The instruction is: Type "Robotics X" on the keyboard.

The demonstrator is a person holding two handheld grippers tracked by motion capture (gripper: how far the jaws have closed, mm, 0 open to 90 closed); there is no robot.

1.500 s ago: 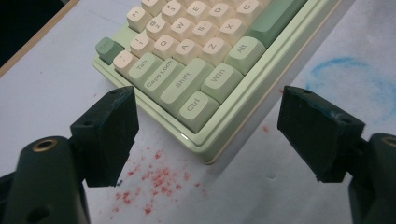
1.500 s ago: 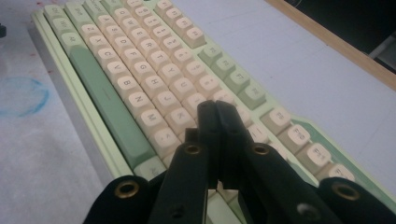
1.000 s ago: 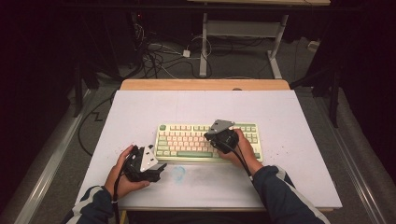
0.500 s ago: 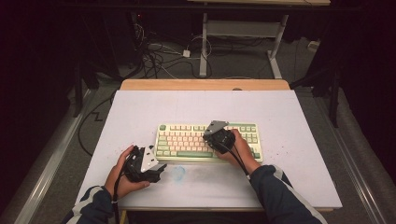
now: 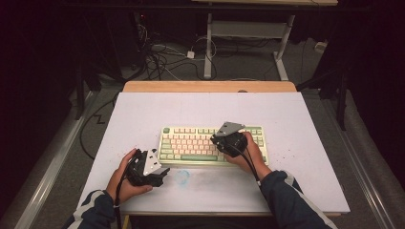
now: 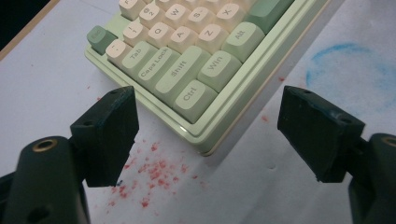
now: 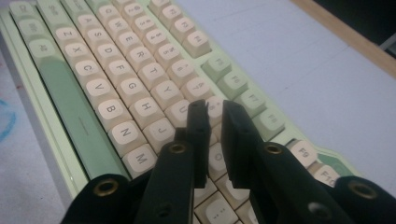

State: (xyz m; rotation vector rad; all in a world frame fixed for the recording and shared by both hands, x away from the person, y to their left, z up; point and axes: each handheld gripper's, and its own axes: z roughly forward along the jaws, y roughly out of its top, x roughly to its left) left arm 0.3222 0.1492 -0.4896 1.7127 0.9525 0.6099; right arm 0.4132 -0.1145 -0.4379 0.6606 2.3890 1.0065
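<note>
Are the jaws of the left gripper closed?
No, the left gripper has its jaws wide apart, near the keyboard corner.

Keyboard [image 6: 187, 60] keycaps: Tab, Caps Lock, Shift, Ctrl, Win, Alt; letters Q, W, A, Z.

From above our side of the table [image 5: 143, 114] we look forward and down; both gripper views sit close, sharing the keyboard [image 5: 191, 143] with it.
</note>
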